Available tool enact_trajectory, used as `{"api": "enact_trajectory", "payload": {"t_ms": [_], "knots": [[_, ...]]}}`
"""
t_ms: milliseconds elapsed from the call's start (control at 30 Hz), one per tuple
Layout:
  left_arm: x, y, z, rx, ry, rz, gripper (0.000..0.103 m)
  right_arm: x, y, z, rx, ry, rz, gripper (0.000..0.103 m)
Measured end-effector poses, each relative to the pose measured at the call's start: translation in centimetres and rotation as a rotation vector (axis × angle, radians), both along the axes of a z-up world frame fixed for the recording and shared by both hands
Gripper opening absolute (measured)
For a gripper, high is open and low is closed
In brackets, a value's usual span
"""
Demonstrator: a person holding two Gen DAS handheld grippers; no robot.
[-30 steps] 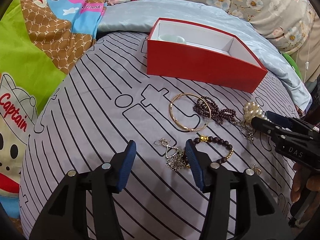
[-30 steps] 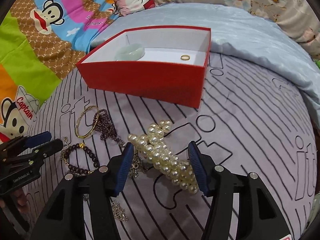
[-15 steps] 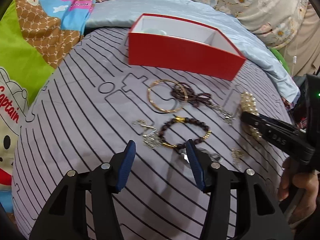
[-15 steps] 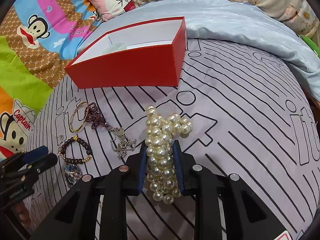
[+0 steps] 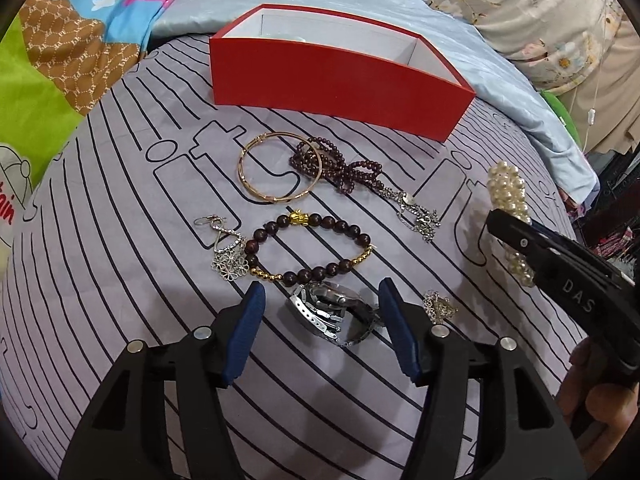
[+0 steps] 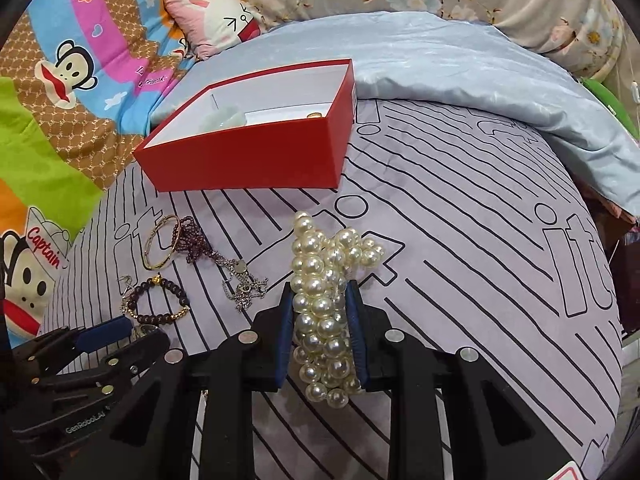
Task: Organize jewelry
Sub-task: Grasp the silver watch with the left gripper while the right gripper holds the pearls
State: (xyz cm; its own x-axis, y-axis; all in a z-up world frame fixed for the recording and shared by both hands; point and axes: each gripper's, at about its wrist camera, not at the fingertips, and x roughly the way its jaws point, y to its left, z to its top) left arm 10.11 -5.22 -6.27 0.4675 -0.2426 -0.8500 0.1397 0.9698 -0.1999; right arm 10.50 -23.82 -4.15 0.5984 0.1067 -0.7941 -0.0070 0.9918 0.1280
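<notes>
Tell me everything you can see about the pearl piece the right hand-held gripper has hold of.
The pearl strand is a bunch of round, glossy cream-white beads of mixed sizes, bundled into several rows rather than laid out long. The right hand-held gripper has just closed on its middle, blue pads pressing both sides. One end sticks out beyond the fingertips toward the red box; the other hangs back between the fingers. Whether it still touches the striped grey bedcover I cannot tell.

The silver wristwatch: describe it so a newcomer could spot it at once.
Start at the red box on the striped cover and come toward the camera, past the gold bangle and the dark bead bracelet. The silver wristwatch lies between the left gripper's open jaws: the only metal link band.
</notes>
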Motion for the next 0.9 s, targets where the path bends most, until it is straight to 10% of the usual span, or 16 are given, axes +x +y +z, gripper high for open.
{"api": "enact_trajectory", "payload": {"t_ms": [900], "knots": [[-1.1,1.1,-0.3,-0.001,-0.010,-0.040,0.026,-1.5,1.3,-0.4,0.015,0.013,0.021,0.023]]}}
